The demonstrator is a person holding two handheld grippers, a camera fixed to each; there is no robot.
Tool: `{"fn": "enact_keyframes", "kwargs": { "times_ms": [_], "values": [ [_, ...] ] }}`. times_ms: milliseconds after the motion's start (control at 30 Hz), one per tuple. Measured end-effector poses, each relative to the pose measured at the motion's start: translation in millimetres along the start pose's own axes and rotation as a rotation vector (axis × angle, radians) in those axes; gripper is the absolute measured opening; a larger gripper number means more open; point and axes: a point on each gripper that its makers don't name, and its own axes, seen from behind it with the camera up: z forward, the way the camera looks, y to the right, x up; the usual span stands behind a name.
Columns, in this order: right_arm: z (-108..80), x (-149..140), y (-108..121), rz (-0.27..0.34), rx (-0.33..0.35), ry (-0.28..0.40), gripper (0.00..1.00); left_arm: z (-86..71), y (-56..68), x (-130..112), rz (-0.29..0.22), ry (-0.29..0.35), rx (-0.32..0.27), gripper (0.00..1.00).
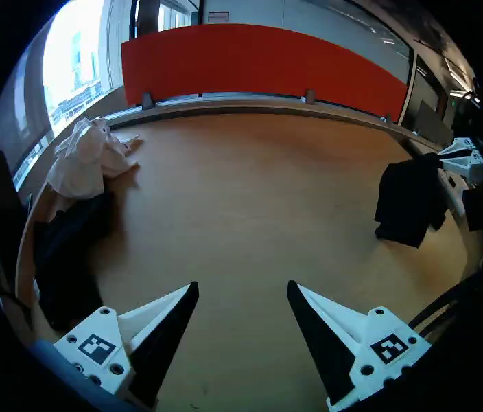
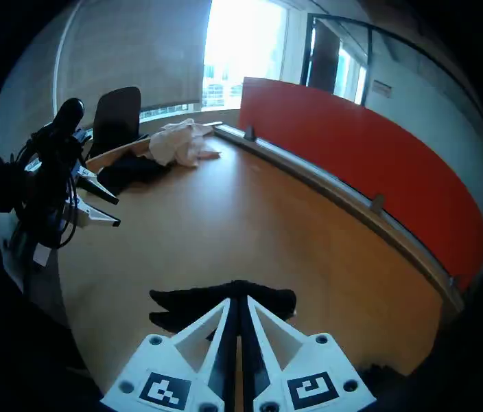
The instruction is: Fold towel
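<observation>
A black towel (image 1: 409,199) hangs at the right side of the wooden table (image 1: 255,206), with its lower edge at the tabletop. My right gripper (image 1: 447,159) holds its top corner. In the right gripper view, the right gripper (image 2: 239,300) is shut, and the black towel (image 2: 221,302) is bunched at its fingertips. My left gripper (image 1: 242,285) is open low over bare wood with nothing between its fingers. It also appears at the left of the right gripper view (image 2: 116,211), held in a hand.
A crumpled white cloth (image 1: 87,158) (image 2: 180,143) lies at the table's far corner, with a dark cloth pile (image 1: 70,233) (image 2: 132,170) beside it. A red divider (image 1: 262,62) runs along the back edge. A black chair (image 2: 114,117) stands by the window.
</observation>
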Motion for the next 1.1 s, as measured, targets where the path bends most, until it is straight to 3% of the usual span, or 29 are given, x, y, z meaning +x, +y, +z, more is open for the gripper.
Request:
{"fn": "enact_keyframes", "kwargs": {
  "times_ms": [267,1100],
  "values": [
    [-13.3,-7.3,40.4,0.052,-0.058,-0.005,0.05,3.1,2.9,3.5,0.006,-0.002,-0.005,0.96],
    [-64.8,-60.3,211.5,0.255,-0.304,-0.111,0.05,6.0,9.1,10.5,0.032,-0.006,-0.017,0.96]
  ]
}}
